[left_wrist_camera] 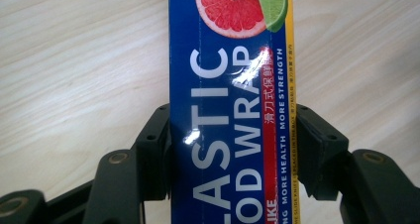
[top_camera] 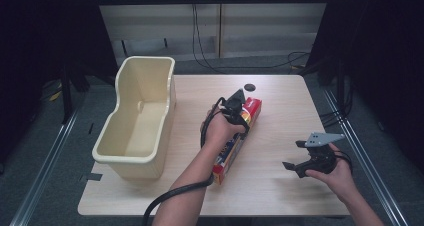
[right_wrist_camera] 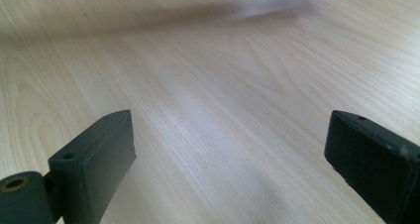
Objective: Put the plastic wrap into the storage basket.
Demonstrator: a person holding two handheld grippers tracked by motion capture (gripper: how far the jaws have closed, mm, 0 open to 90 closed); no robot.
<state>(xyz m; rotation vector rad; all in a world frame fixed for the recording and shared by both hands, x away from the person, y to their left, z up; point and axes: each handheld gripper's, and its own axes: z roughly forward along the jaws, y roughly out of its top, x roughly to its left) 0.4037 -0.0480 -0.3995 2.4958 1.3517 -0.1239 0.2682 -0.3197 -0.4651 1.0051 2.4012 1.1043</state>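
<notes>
On table (top_camera: 280,186): left gripper (left_wrist_camera: 233,144) clamps wrap box (left_wrist_camera: 230,110); right gripper (right_wrist_camera: 228,159) agape.

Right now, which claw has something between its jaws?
The left claw: its jaws sit against both long sides of the plastic food wrap box lying on the table. The right claw is spread wide over bare wood, off to the box's right.

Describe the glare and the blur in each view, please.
Left gripper view: white glare on the glossy box, print still sharp. Right gripper view: the near claw is soft, the table grain clear. High view: evenly lit table, dark surroundings.
</notes>
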